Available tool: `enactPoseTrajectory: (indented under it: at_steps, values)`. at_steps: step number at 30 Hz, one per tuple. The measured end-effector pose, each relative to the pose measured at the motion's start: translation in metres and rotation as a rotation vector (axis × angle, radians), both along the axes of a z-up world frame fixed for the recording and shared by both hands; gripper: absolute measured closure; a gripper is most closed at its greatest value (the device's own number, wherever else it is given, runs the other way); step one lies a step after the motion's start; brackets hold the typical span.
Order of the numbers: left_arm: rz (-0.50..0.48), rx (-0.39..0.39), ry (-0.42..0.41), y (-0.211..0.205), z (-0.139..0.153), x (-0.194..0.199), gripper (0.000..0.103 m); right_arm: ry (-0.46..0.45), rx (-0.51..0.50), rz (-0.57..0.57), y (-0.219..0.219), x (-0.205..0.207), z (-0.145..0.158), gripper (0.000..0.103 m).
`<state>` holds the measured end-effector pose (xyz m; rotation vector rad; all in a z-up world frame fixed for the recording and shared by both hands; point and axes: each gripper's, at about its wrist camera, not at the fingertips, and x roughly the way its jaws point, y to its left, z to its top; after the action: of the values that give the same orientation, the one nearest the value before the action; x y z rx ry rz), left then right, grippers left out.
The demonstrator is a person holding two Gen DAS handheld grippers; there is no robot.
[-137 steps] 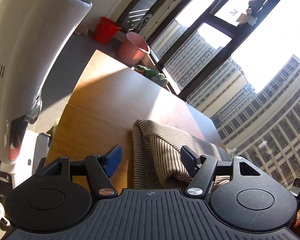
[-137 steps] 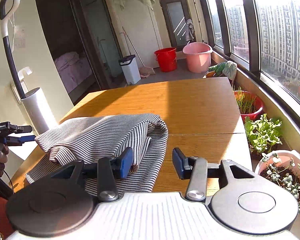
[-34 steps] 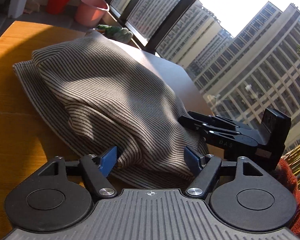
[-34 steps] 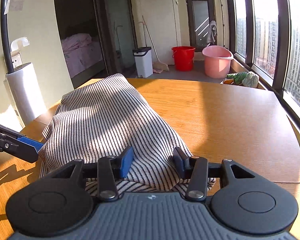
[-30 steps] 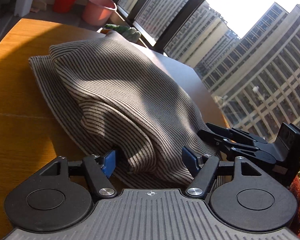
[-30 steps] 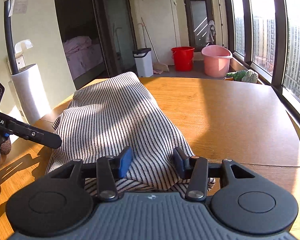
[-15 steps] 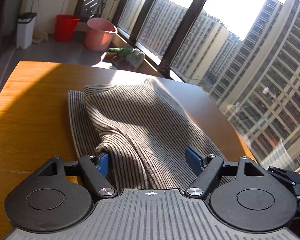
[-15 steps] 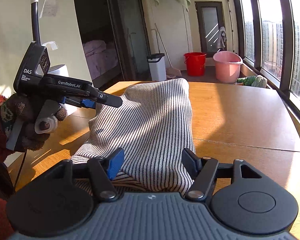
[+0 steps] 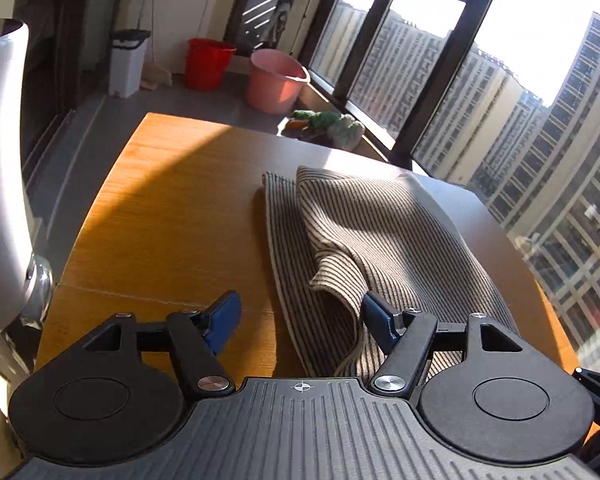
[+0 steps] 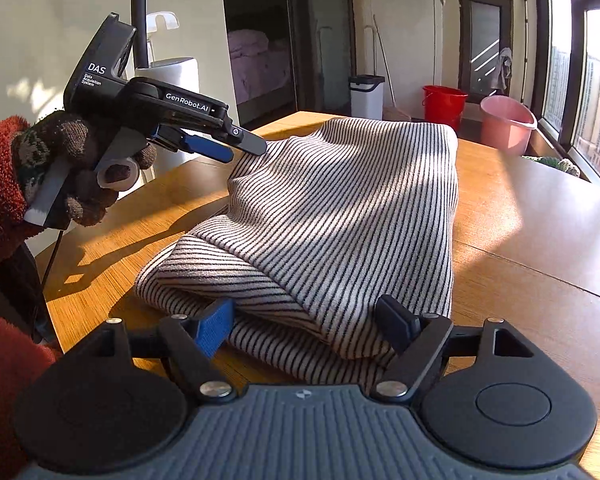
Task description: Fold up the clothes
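Observation:
A striped beige-and-black garment [image 9: 384, 236] lies folded in a long bundle on the wooden table [image 9: 172, 216]; it also shows in the right wrist view [image 10: 340, 216]. My left gripper [image 9: 300, 320] is open at the garment's near left edge, its right finger beside a raised fold, holding nothing. In the right wrist view the left gripper [image 10: 240, 148] hovers at the garment's left side. My right gripper [image 10: 308, 324] is open, its jaws on either side of the garment's near end without pinching it.
A white cylindrical appliance [image 9: 0, 184] stands off the table's left. A red bucket [image 9: 208, 64], pink bucket [image 9: 276, 82] and white bin [image 9: 126, 62] sit on the floor beyond the table. Potted cacti [image 9: 332, 124] line the window sill. Table edge runs right [image 10: 596, 280].
Both grippers have opened wider and let the garment go. The left gripper has shifted left and back, so the garment now lies to its right. The garment has settled flatter.

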<state>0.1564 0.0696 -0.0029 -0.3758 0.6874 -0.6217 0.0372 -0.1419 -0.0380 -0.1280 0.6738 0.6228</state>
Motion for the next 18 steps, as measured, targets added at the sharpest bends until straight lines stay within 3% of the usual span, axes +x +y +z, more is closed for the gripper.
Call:
enactPoseTrajectory:
  at_steps: [4,6,9,11,15,18]
  values:
    - [0.007,-0.009,0.000,0.002,-0.001,0.000,0.028,-0.003,-0.038,0.013,0.015,0.002,-0.004,0.001]
    - [0.009,-0.008,0.003,0.002,-0.003,0.002,0.027,-0.007,-0.060,0.022,0.023,0.003,-0.006,0.000]
    - [-0.002,0.052,0.052,-0.012,-0.029,0.016,0.027,-0.002,-0.044,0.020,0.017,0.003,-0.003,0.000]
    - [-0.008,0.084,0.078,-0.020,-0.045,0.026,0.033,0.004,-0.017,0.004,0.009,0.003,0.000,0.000]
    - [0.028,0.027,0.093,-0.005,-0.051,0.042,0.041,-0.017,0.032,-0.061,-0.010,0.005,0.013,0.000]
    - [0.033,0.049,0.080,-0.009,-0.052,0.048,0.041,-0.097,0.039,-0.073,-0.015,0.006,0.025,0.000]
